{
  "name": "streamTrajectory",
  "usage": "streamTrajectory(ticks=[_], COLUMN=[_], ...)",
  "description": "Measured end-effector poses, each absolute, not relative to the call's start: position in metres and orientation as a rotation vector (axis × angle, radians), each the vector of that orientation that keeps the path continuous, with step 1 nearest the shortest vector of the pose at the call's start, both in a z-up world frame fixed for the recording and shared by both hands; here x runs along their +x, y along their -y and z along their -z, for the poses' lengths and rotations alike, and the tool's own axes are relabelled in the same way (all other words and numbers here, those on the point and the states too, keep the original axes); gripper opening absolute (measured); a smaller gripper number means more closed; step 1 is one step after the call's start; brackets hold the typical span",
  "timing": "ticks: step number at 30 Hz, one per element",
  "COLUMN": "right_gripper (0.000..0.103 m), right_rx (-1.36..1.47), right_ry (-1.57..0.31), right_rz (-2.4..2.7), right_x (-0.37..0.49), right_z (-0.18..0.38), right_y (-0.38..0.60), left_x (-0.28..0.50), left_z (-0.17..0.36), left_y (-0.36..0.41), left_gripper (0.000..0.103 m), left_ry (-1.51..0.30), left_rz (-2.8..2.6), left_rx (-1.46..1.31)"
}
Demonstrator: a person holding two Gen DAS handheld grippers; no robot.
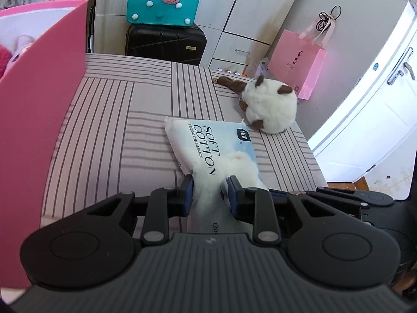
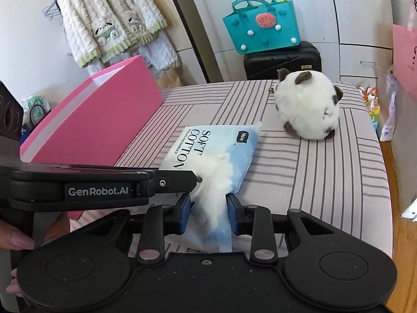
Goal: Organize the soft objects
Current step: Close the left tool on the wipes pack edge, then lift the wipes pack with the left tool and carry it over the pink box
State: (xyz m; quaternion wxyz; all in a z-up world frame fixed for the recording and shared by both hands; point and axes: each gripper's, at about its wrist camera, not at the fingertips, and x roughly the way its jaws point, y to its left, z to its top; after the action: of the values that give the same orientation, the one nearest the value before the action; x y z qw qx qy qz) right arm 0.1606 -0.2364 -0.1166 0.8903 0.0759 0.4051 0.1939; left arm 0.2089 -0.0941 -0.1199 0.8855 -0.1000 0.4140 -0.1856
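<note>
A soft pack of cotton tissues (image 1: 208,146) printed "SOFT COTTON" lies on the striped bed cover (image 1: 112,120). My left gripper (image 1: 210,189) is shut on its near end, the blue pads pinching the pack. My right gripper (image 2: 208,206) is shut on the same pack (image 2: 208,146), squeezing its near end beside the left gripper's body (image 2: 104,187). A round white plush with brown ears (image 1: 271,107) rests on the cover just beyond the pack, also seen in the right wrist view (image 2: 307,107). A pink box (image 1: 44,99) stands at the left with soft toys inside.
A teal felt bag (image 1: 164,0) sits on a black suitcase (image 1: 166,43) behind the bed. A pink paper bag (image 1: 299,62) hangs by a white door (image 1: 378,104) at the right. A fluffy cardigan (image 2: 109,23) hangs on the wall. A hand (image 2: 15,237) grips the left tool.
</note>
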Motion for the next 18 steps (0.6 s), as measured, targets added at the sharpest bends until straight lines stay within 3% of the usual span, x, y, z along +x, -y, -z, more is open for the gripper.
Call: streamTrajectory(ticks=[11, 18], right_gripper=[0.047, 0.048], right_rx=[0.121, 0.111], right_ry=[-0.864, -0.875], right_rz=[-0.451, -0.498], right_x=[0.125, 0.102], right_z=[0.096, 0.083], right_y=[0.223, 0.221], left_x=[0.166, 0.14], left_z=[0.102, 0.091], left_y=[0.073, 0.058], left_gripper=[0.026, 0.026], left_ry=[-0.856, -0.865], left_rz=[0.434, 0.513], left_rx=[-0.215, -0.2])
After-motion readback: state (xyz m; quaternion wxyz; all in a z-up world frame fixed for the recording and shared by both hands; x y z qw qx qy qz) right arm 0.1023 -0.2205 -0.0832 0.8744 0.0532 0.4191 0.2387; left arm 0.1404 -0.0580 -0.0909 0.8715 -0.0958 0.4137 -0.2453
